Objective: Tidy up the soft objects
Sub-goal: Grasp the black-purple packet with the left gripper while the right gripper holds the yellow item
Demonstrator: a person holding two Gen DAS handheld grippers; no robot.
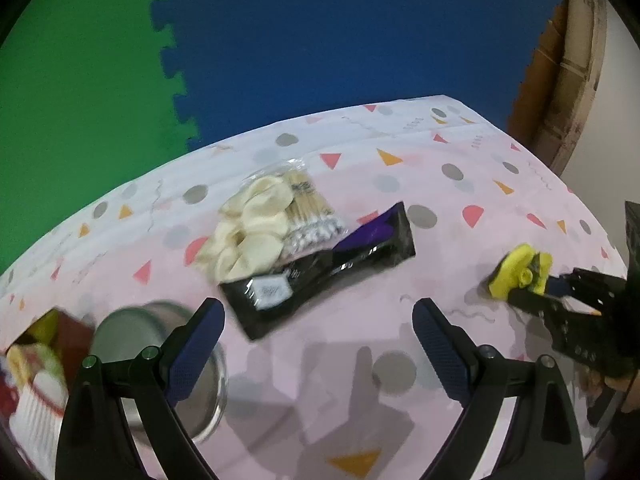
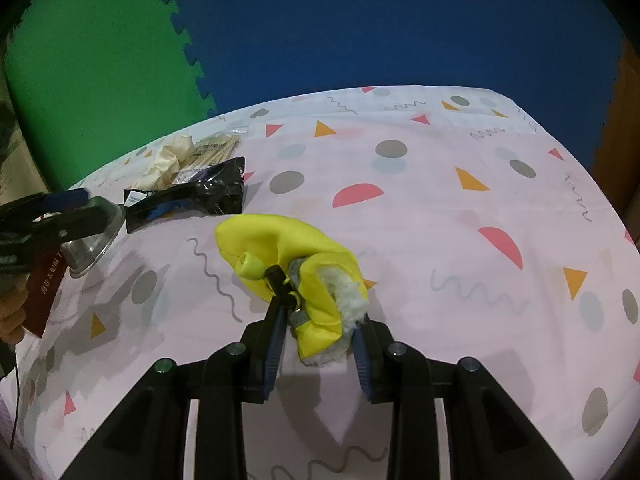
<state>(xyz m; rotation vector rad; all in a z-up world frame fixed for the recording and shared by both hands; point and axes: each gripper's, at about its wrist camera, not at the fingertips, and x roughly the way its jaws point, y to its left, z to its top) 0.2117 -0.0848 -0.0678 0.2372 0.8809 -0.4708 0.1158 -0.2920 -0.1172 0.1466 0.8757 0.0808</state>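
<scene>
A yellow fleece-lined soft item [image 2: 280,248] lies low over the pink patterned tablecloth [image 2: 420,216], and my right gripper [image 2: 320,324] is shut on its lined end. In the left wrist view the same yellow item [image 1: 516,272] shows at the far right in the right gripper [image 1: 534,294]. My left gripper [image 1: 316,320] is open with nothing between its fingers. Beyond it lie cream scrunchies [image 1: 248,232], a clear pack of cotton swabs [image 1: 316,216] and a black packet [image 1: 328,268]. The right wrist view shows the left gripper [image 2: 72,210] at the left edge.
A metal bowl [image 1: 160,360] stands just left of the left gripper's fingers. A red box [image 1: 52,344] with soft things in it sits at the table's left edge. Green and blue foam mats [image 1: 320,40] cover the floor beyond the table. A hand [image 2: 12,320] shows at the left.
</scene>
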